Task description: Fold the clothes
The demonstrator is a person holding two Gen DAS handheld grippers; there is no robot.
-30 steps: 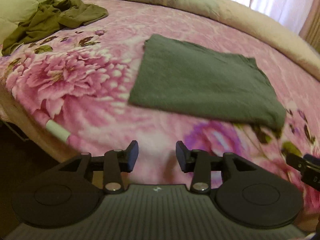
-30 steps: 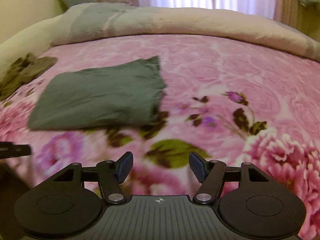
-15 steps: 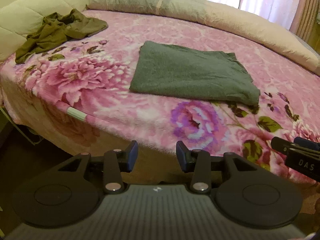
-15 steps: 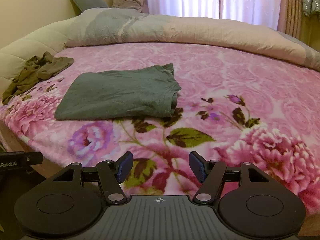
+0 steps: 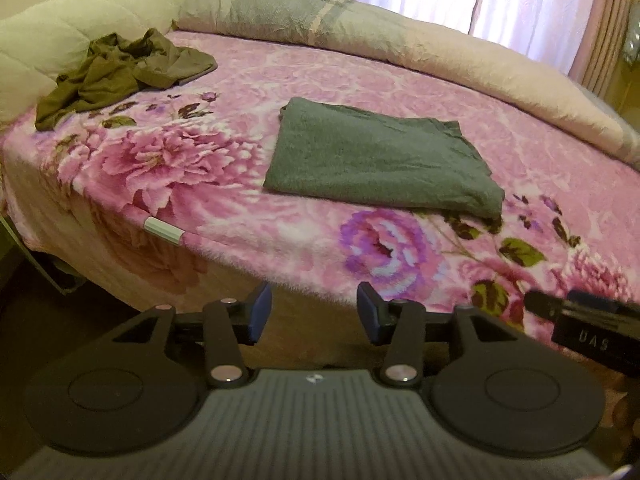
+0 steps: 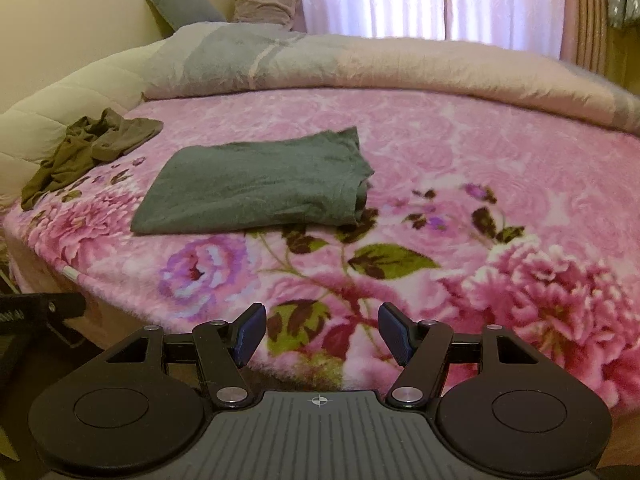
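Both grippers — left gripper (image 5: 314, 312), right gripper (image 6: 322, 334) — hang empty with jaws apart before the bed; folded grey garment (image 6: 256, 184) lies flat; olive garment (image 5: 120, 72) crumpled beyond.

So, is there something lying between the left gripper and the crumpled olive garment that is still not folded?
Nothing visible blocks it. The left gripper is open, off the bed's near edge. Between it and the crumpled olive garment lies only bare floral blanket. The folded grey garment rests to the right of that line, apart from the olive one.
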